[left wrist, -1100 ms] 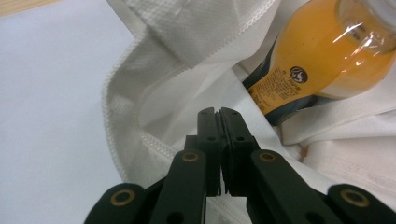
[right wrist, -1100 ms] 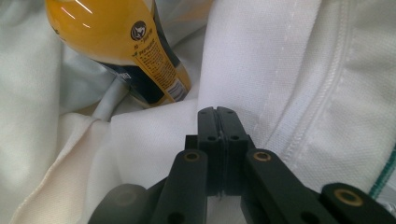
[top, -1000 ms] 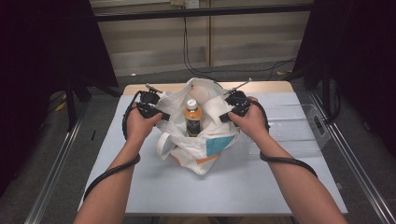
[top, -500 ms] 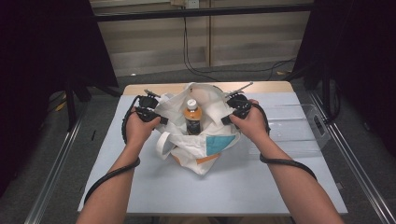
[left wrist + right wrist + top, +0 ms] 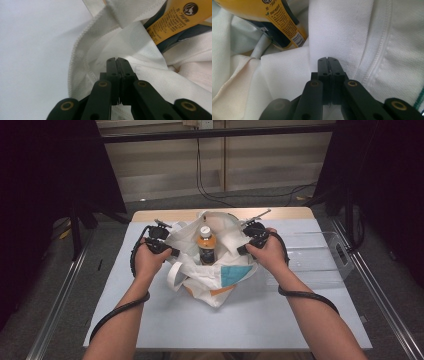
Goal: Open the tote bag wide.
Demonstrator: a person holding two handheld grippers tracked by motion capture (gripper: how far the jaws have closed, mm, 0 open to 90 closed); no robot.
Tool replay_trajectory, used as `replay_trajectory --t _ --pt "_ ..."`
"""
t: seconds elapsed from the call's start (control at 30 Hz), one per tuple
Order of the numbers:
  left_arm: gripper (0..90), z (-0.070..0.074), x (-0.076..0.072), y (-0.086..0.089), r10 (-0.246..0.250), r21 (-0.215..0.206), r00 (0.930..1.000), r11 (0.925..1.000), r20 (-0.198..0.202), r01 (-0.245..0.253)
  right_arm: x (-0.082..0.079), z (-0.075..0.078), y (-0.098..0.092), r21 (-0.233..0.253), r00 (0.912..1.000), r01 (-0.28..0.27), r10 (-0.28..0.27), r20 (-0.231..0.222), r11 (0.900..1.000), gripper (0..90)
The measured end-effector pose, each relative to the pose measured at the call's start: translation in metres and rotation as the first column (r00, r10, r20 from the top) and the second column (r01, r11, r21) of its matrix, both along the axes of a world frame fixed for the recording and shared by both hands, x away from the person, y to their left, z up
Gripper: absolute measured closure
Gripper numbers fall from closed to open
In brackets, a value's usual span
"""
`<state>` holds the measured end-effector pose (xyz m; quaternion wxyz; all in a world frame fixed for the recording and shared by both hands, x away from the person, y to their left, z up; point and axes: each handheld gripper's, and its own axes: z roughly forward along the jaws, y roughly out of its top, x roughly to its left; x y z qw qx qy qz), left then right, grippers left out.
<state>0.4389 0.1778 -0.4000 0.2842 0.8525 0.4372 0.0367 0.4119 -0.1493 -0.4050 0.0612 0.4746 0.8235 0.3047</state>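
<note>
A white tote bag (image 5: 220, 280) with teal and orange patches sits in the middle of the table. An orange-capped bottle (image 5: 206, 247) stands upright inside it. My left gripper (image 5: 172, 252) is shut on the bag's left rim, and my right gripper (image 5: 241, 250) is shut on the right rim, holding the mouth spread. In the left gripper view the left gripper (image 5: 116, 60) pinches white cloth (image 5: 140, 47), with the bottle's yellow label (image 5: 175, 20) at the upper right. In the right gripper view the right gripper (image 5: 328, 60) grips the fabric (image 5: 337, 30) beside the bottle (image 5: 279, 22).
A clear plastic box (image 5: 315, 255) lies on the table's right side, close to my right hand. The pale table top (image 5: 200, 325) stretches toward the person; its wooden far edge (image 5: 165, 215) runs behind the bag. Cables trail from both wrists.
Both hands have shifted slightly toward the person, pulling the bag's rim with them. The bottle has stayed upright in the bag.
</note>
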Motion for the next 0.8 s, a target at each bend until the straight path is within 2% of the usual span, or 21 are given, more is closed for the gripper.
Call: replay_trajectory --t 0.23,0.3,0.33,0.37,0.47,0.5,0.6,0.67,0.7,0.8 --pt "87.9 0.008 -0.001 -0.004 0.006 -0.028 0.9999 0.9996 0.016 -0.006 0.000 0.006 0.000 0.012 0.9998 -0.010 0.009 0.015 1.000 86.9" --pt "87.7 0.012 -0.001 -0.003 -0.022 -0.015 0.9996 0.9996 0.017 0.022 0.000 0.009 -0.001 0.020 0.9999 -0.005 0.004 0.015 1.000 86.7" --pt "87.7 0.013 -0.002 -0.006 -0.003 -0.035 0.9996 0.9994 0.027 0.004 0.000 0.009 -0.001 0.023 0.9998 -0.006 0.005 0.018 1.000 86.7" --pt "87.4 0.016 -0.002 -0.006 -0.007 -0.036 0.9995 0.9993 0.029 0.008 0.000 0.011 -0.002 0.026 0.9998 -0.009 0.009 0.017 1.000 86.7" --pt "86.7 0.026 -0.003 -0.009 -0.013 -0.049 0.9985 0.9987 0.052 0.016 -0.001 0.014 -0.003 0.037 0.9996 0.001 -0.002 0.026 0.999 86.7" --pt "86.6 0.029 -0.004 -0.010 0.003 -0.068 0.9981 0.9977 0.062 0.002 -0.001 0.015 -0.004 0.036 0.9994 -0.005 0.004 0.034 0.999 86.7" --pt "86.1 0.040 -0.005 -0.012 0.004 -0.081 0.9965 0.9967 0.084 0.002 -0.002 0.019 -0.004 0.031 0.9993 -0.001 0.000 0.037 1.000 86.7" --pt "86.0 0.047 -0.006 -0.011 0.000 -0.078 0.9950 0.9969 0.100 0.008 -0.003 0.022 -0.005 0.031 0.9985 0.005 -0.006 0.054 1.000 86.8" --pt "84.7 0.050 -0.005 -0.010 -0.010 -0.073 0.9945 0.9972 0.105 0.018 -0.003 0.023 -0.006 0.031 0.9989 0.006 -0.008 0.047 0.999 86.8" --pt "82.1 0.060 -0.006 -0.009 0.001 -0.078 0.9913 0.9969 0.132 0.010 -0.004 0.024 -0.007 0.025 0.9986 0.005 -0.007 0.053 1.000 86.5"
